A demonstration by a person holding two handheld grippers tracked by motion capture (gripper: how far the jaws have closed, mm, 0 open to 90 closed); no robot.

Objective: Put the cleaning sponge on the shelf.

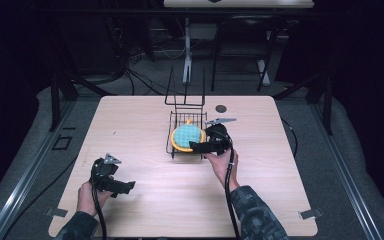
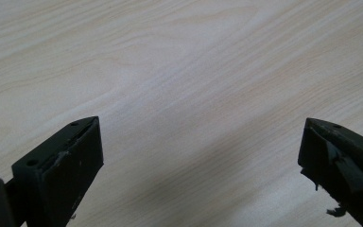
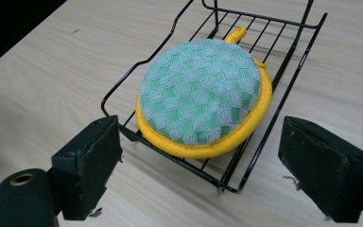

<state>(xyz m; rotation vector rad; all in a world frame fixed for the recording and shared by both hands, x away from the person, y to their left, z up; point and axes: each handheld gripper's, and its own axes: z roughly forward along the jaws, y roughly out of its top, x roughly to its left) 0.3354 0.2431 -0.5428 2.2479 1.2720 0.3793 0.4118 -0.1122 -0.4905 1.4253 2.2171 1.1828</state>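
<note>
The right claw [image 3: 198, 161], jaws apart, faces a wire rack [image 3: 123, 90] holding a green-and-yellow round pad [image 3: 201, 94].

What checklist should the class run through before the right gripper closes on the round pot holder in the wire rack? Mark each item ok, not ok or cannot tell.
1. Right gripper open wide enough: ok, the jaws stand apart on either side of the pot holder's near edge.
2. Pot holder lying inside the wire rack: ok, it rests flat on the wires.
3. Near rim of the rack out of the jaws' path: not ok, it runs between the jaws and the pot holder.
4. Yellow loop free of the wires: cannot tell.
5. Left gripper out of the way: ok, open over bare table.
</note>
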